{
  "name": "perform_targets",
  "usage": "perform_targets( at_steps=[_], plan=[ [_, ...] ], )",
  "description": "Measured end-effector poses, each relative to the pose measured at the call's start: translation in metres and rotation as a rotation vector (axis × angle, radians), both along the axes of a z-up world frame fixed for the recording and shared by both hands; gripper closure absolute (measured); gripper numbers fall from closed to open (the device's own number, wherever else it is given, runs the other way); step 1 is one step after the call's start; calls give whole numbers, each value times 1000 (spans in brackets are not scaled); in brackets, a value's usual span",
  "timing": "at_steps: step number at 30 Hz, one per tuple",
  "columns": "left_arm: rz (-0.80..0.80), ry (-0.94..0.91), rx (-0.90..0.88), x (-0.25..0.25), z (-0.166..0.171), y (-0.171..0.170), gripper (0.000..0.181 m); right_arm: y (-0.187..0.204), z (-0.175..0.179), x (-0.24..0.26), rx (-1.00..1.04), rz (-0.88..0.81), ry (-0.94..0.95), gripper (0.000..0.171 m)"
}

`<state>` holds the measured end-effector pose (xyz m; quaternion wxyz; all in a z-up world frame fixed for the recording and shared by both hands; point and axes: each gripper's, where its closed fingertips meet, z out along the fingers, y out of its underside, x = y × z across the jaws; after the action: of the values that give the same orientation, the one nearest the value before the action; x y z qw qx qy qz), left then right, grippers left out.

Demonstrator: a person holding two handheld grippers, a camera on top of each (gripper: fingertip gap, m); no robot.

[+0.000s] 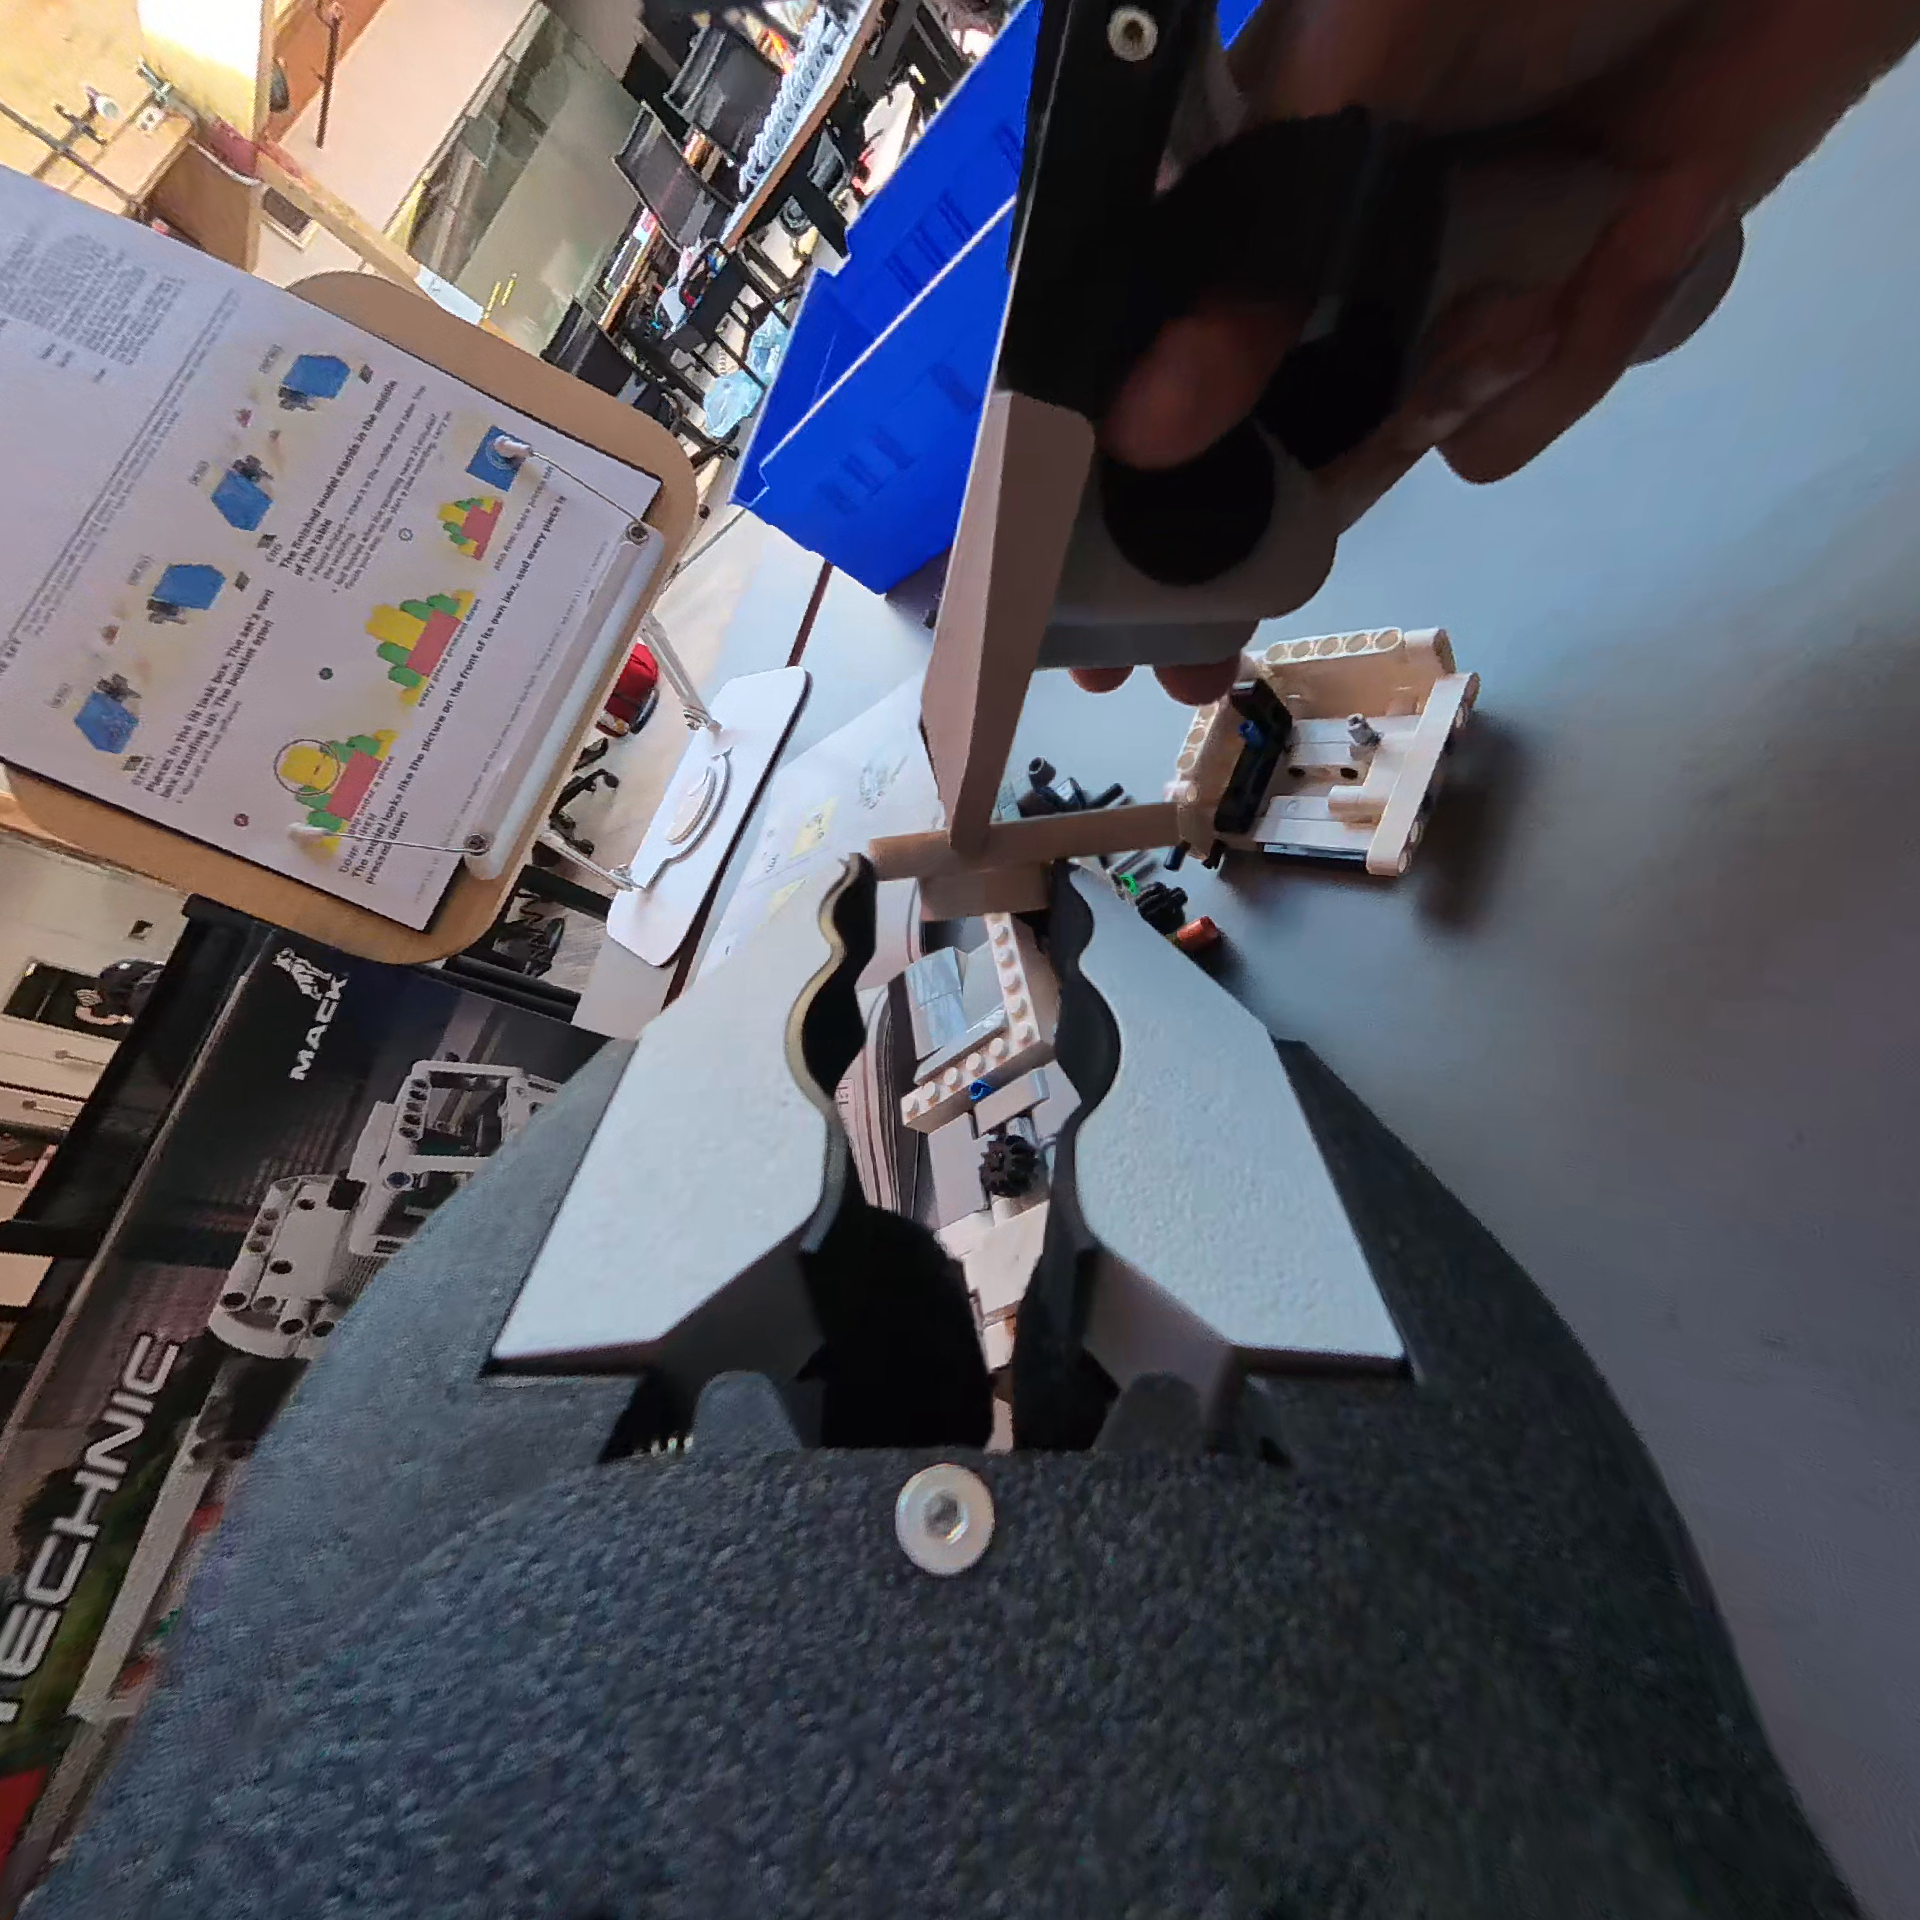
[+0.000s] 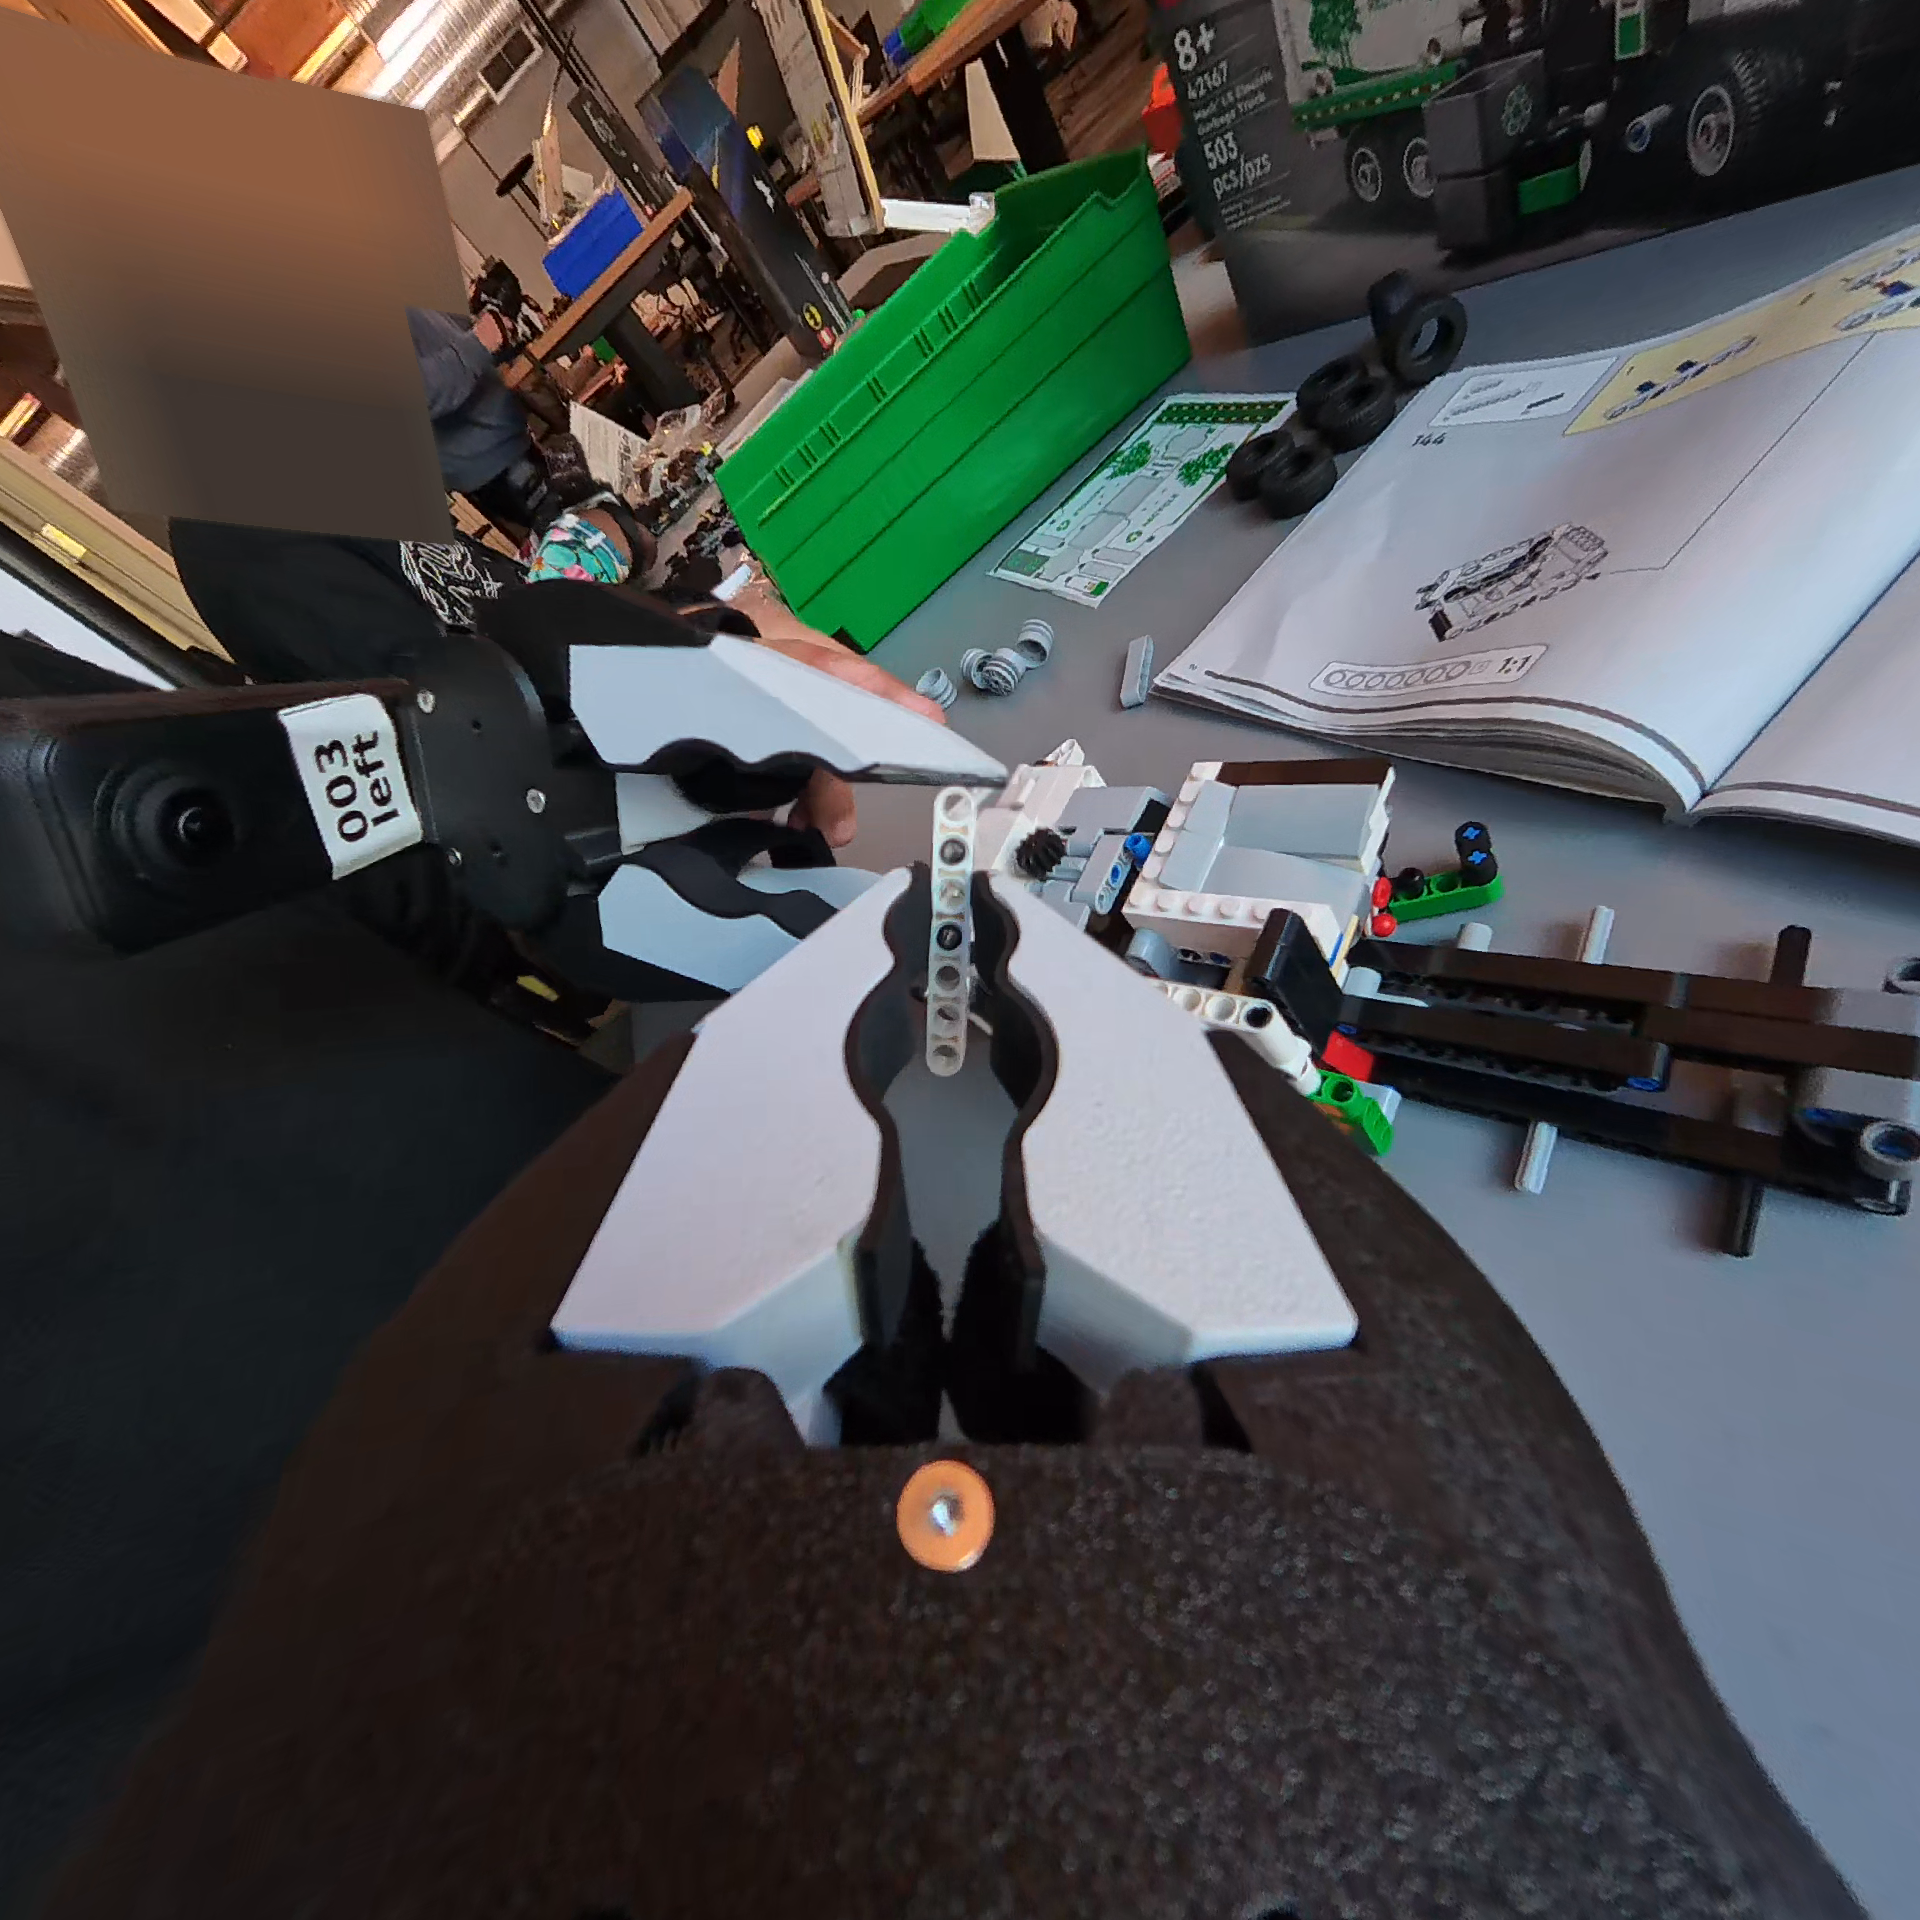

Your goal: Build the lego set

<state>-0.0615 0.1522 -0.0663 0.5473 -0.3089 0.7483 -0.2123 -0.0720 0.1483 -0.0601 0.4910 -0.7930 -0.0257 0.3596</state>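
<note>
The left gripper (image 2: 914,821) has its jaws clamped on the white cab (image 1: 977,1029), held just above the worktop (image 2: 1558,1455), so it should stay steady. The right gripper (image 2: 951,883) pinches a white beam (image 2: 948,935) upright (its target hole is probably on the cab's near side, though hidden); line up squarely before pressing.

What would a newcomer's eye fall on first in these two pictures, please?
Probably the right gripper, shut on a white holed beam held upright before the white truck cab at table centre. Next, the bright green bin behind it, and the open instruction booklet at right.
</note>
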Motion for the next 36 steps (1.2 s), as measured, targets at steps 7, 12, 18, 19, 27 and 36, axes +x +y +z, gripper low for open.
perform_targets(
  at_steps=[7,12,18,19,27,36],
  plan=[
    [114,-103,-292,-13,27,52,149,-4,19,35,130,-153,-64,153],
    [172,-197,-700,-34,30,104,149,-24,-4,98,167,-463,-238,156],
    [176,-207,-816,-33,10,128,149,-33,-41,166,24,-700,-666,156],
    [183,-200,-793,-32,7,130,149,-30,-44,170,22,-694,-678,155],
    [239,-151,-712,-34,-15,139,149,-23,-55,182,26,-672,-625,156],
    [219,-144,-853,-38,-18,146,149,-28,-70,179,-32,-654,-634,157]
  ],
)
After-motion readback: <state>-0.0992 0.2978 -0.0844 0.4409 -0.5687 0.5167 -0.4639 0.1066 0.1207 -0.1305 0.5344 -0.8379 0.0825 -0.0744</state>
